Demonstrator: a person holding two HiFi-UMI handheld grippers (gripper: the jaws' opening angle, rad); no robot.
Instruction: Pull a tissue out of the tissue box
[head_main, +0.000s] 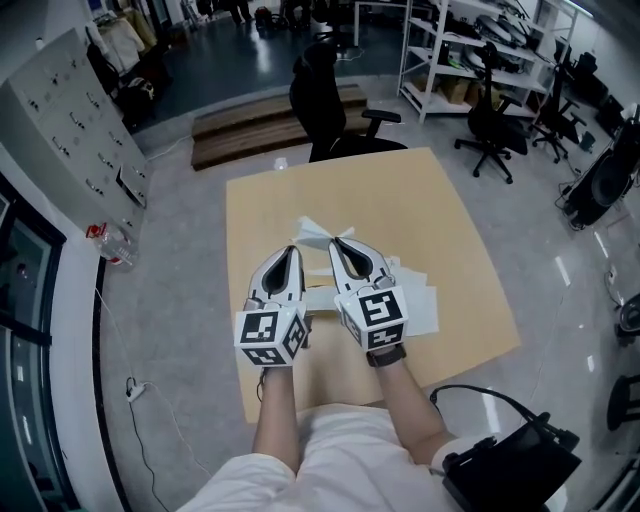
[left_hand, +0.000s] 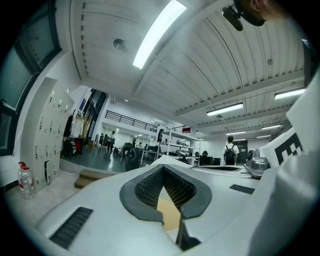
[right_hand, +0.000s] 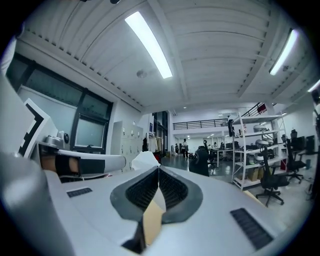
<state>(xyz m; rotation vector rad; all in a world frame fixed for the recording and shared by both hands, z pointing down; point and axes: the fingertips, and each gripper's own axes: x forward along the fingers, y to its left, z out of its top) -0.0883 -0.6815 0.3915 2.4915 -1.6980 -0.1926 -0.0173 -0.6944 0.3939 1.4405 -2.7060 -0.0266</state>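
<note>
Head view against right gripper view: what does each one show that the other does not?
Only the head view: loose white sheets on the table and a black case beside the person. Only the right gripper view: the ceiling light strip. Both: the tissue at the shut right gripper, the left gripper, the black office chair.

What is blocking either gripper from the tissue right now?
Nothing visible. The tissue looks pinched at the closed tips of both the left gripper and the right gripper, held up above the table.
</note>
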